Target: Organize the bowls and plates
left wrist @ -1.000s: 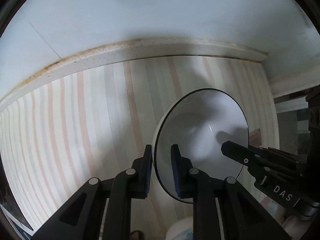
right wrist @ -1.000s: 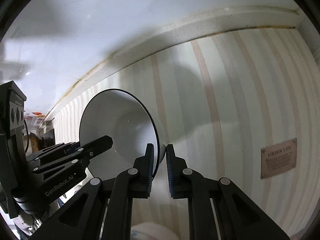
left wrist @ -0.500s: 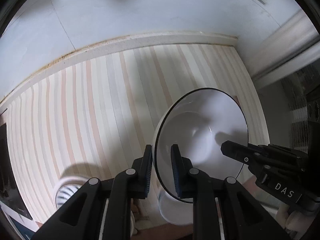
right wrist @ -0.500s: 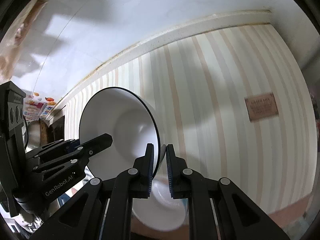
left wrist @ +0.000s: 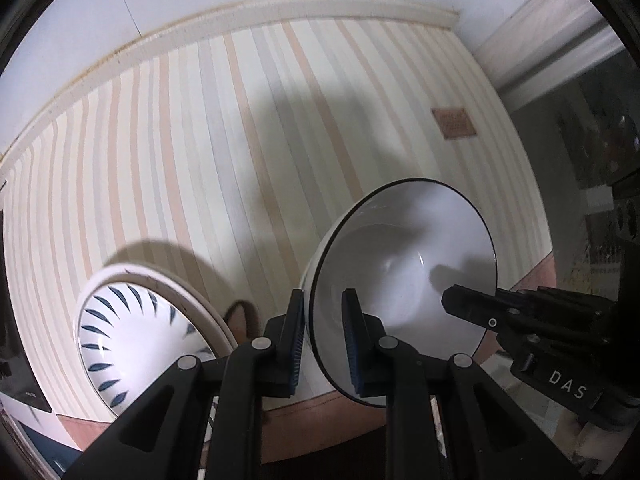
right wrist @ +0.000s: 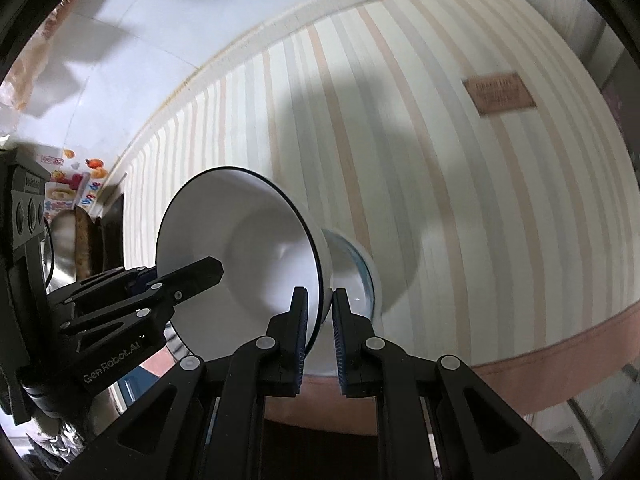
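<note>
In my left wrist view, my left gripper (left wrist: 322, 336) is clenched on the rim of the white bowl (left wrist: 404, 268), held above the striped surface (left wrist: 208, 152); only here a blue-patterned plate (left wrist: 132, 328) shows. In my right wrist view, my right gripper (right wrist: 318, 334) grasps the opposite rim of the bowl (right wrist: 240, 256).

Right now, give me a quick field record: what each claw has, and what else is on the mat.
held item: white bowl with dark rim
left claw: shut on bowl rim
right claw: shut on opposite rim
bowl pose: tilted, lifted off the striped mat
other dishes: bowl with blue leaf pattern, on the mat beside the left claw
mat label: brown tag
</note>
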Demonstrator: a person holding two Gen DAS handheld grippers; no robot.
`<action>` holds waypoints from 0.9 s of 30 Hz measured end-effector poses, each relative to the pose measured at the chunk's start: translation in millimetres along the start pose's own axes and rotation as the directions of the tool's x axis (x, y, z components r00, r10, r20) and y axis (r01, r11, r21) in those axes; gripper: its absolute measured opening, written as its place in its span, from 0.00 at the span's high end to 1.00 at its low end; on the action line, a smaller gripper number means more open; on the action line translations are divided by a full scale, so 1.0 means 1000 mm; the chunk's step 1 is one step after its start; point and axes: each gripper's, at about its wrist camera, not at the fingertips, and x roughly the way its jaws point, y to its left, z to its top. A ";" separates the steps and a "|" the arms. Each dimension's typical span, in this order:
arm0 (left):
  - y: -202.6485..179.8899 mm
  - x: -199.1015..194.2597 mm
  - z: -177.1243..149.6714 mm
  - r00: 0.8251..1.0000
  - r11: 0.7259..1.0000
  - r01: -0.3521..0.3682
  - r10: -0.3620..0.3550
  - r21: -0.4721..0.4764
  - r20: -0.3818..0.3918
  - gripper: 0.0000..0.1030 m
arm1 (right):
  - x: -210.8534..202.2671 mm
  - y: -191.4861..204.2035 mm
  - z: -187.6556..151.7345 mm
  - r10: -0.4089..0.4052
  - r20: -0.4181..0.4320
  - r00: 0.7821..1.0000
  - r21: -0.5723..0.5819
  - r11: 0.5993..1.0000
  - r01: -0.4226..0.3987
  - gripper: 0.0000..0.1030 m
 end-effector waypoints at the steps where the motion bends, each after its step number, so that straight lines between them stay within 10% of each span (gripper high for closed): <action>1: 0.000 0.003 -0.003 1.000 1.000 -0.004 0.004 0.005 -0.007 0.84 | 0.002 -0.002 -0.003 -0.003 -0.005 1.000 0.002 1.000 0.003 0.86; 27: -0.001 0.024 0.001 0.995 0.996 -0.080 0.081 0.027 -0.054 0.84 | 0.016 0.000 -0.008 -0.053 -0.031 0.998 0.004 0.999 0.054 0.81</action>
